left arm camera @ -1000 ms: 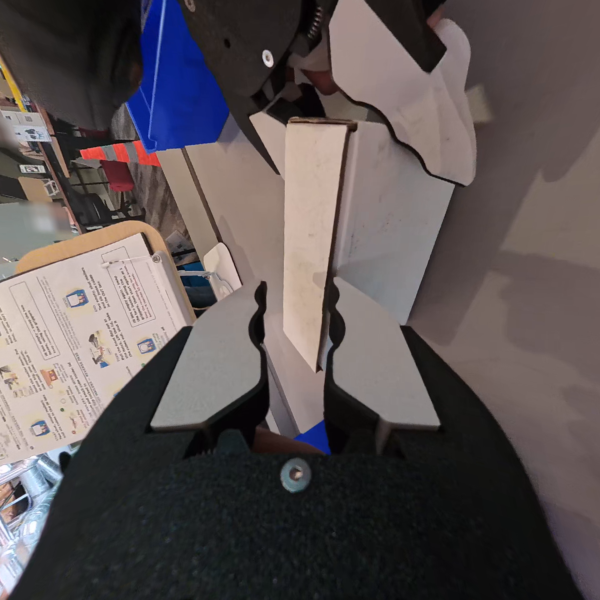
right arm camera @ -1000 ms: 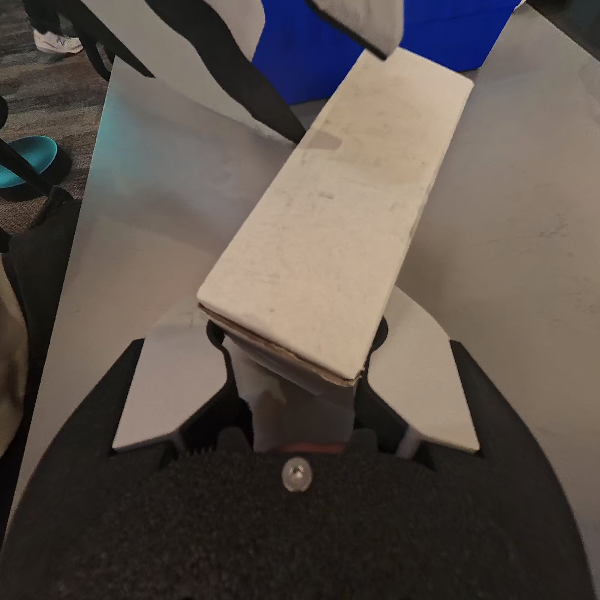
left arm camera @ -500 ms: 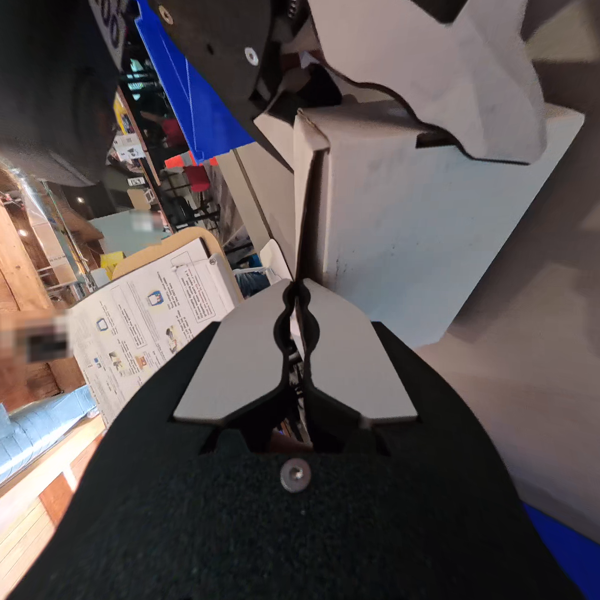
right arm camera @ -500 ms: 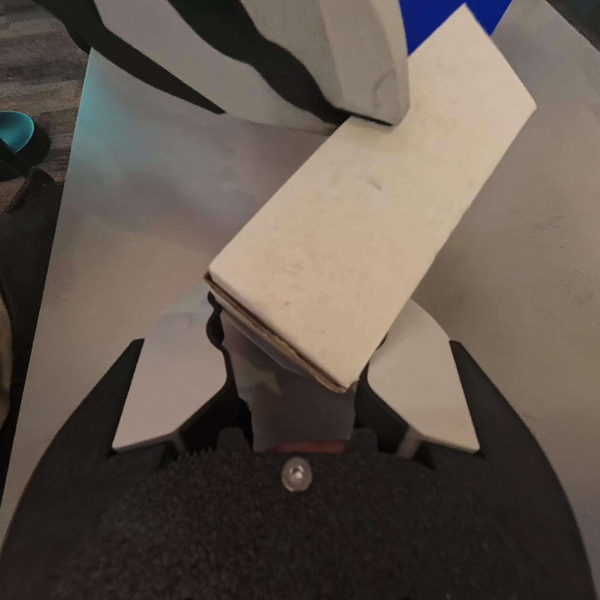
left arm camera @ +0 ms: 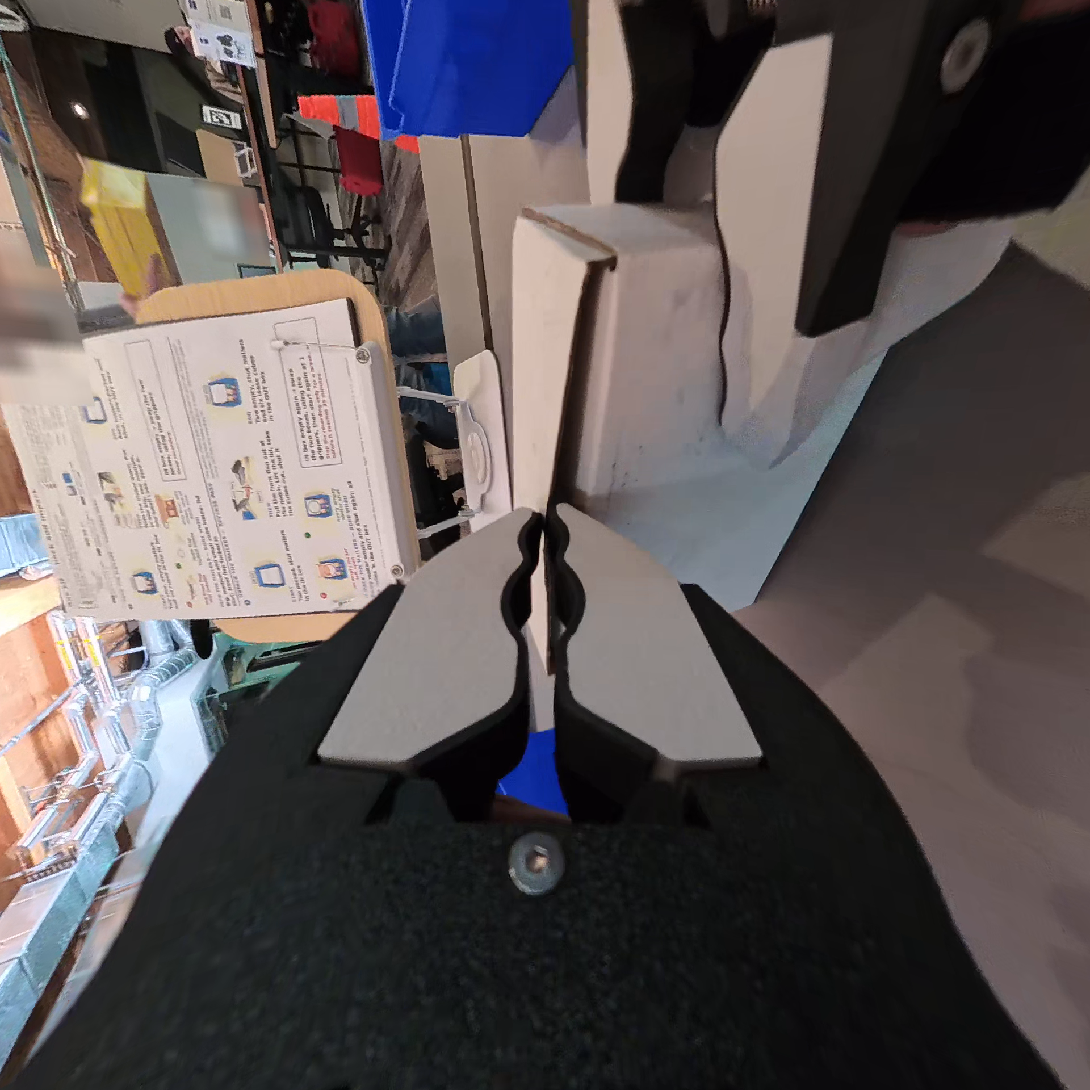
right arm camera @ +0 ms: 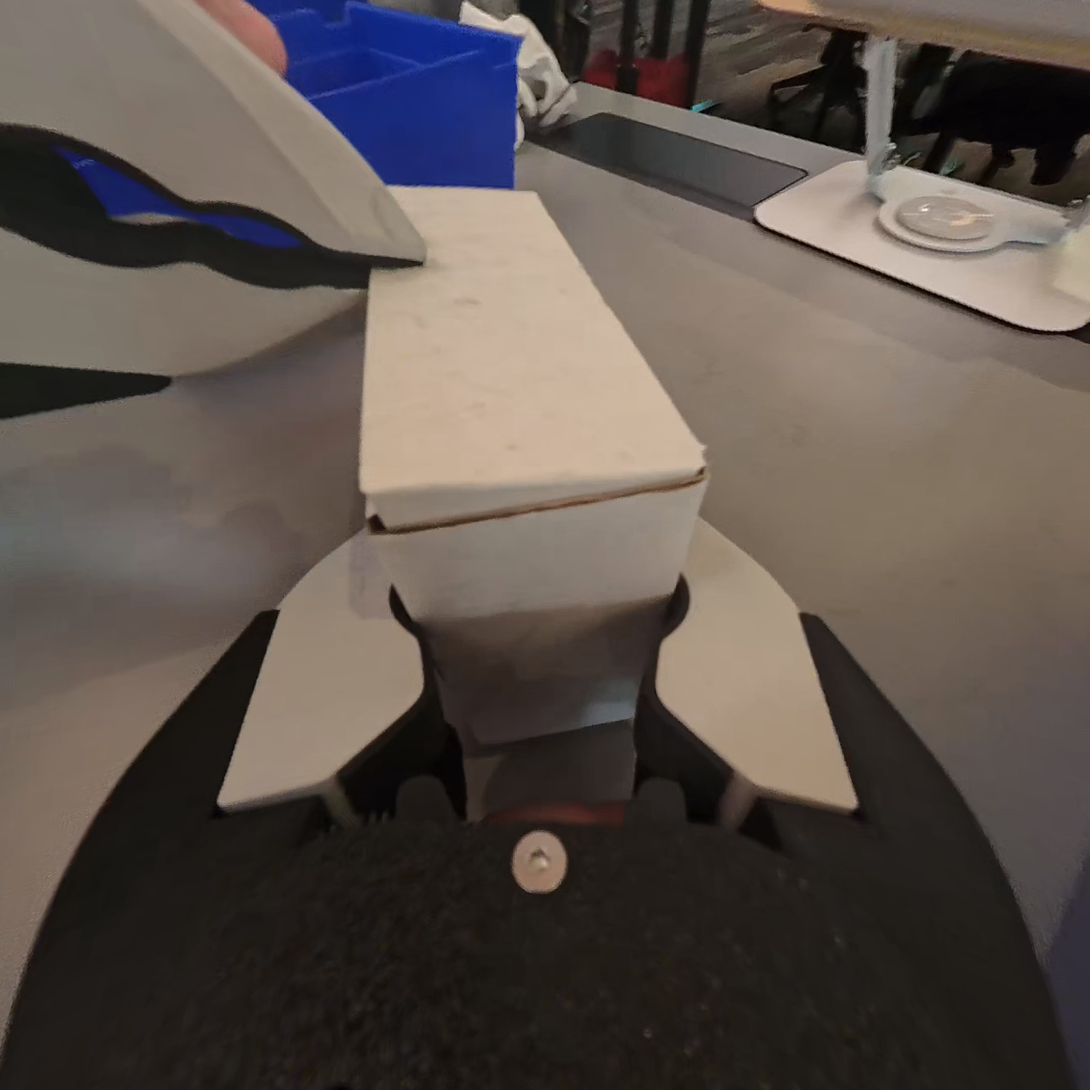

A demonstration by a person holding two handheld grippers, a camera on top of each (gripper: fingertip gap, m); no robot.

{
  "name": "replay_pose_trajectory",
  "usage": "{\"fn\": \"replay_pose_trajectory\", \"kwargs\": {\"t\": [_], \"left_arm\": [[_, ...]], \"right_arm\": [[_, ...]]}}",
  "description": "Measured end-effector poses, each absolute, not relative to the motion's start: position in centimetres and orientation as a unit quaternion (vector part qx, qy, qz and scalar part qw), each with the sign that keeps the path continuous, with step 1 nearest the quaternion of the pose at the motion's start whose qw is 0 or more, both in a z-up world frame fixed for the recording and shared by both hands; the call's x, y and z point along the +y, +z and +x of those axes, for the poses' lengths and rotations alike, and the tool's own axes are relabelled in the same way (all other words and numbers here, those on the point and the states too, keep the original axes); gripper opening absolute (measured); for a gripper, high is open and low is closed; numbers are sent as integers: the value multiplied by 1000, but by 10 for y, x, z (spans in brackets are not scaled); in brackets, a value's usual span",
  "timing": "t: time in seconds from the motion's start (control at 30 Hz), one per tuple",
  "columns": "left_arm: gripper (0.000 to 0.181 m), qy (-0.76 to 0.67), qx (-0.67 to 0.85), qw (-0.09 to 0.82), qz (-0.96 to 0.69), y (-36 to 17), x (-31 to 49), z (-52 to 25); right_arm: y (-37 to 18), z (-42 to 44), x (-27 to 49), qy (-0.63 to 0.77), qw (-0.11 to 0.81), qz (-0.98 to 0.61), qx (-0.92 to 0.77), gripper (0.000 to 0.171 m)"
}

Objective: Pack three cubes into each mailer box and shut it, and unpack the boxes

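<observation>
Pinching the lid flap (left arm camera: 545, 413) now: left gripper (left arm camera: 544, 519), gaping a second ago, has closed on it at 12 o'clock. Right gripper (right arm camera: 534, 596) still clamps the mailer box (right arm camera: 507, 377) above grey table (right arm camera: 826, 472). Opening likely begun.

A grey table (right arm camera: 826, 448) carries a blue bin (right arm camera: 424, 118), a white stand base (right arm camera: 920, 248) and a dark inset panel (right arm camera: 678, 159).

I count one white mailer box (right arm camera: 519, 377), two tongs, left (left arm camera: 542, 519) and right (right arm camera: 537, 596), one blue bin (right arm camera: 413, 112), one instruction sheet (left arm camera: 212, 460) and one white stand base (right arm camera: 920, 248) on my worktop (right arm camera: 826, 472).
</observation>
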State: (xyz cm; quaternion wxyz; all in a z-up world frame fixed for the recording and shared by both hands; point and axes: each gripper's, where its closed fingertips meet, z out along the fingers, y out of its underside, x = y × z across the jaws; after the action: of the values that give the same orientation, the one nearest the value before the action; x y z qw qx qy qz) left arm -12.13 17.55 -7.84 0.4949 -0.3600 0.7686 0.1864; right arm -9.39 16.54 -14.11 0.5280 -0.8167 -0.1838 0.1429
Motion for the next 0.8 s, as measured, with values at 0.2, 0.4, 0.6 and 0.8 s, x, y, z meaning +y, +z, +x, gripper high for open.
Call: {"fn": "replay_pose_trajectory", "kwargs": {"t": [0.2,0.4,0.6,0.8], "left_arm": [[3,140,791,458,-381,-80,163,-138],[2,157,774,490,-368,-62,160,-143],[3,97,761,492,-412,-38,161,-149],[5,75,774,466,-422,-41,165,-147]], "right_arm": [[-140,-98,163,56,537,-793,-282,78],[-137,-97,163,-9,533,-782,-322,77],[-140,-99,160,-118,531,-739,-397,78],[-139,-98,159,-248,520,-670,-469,77]]}}
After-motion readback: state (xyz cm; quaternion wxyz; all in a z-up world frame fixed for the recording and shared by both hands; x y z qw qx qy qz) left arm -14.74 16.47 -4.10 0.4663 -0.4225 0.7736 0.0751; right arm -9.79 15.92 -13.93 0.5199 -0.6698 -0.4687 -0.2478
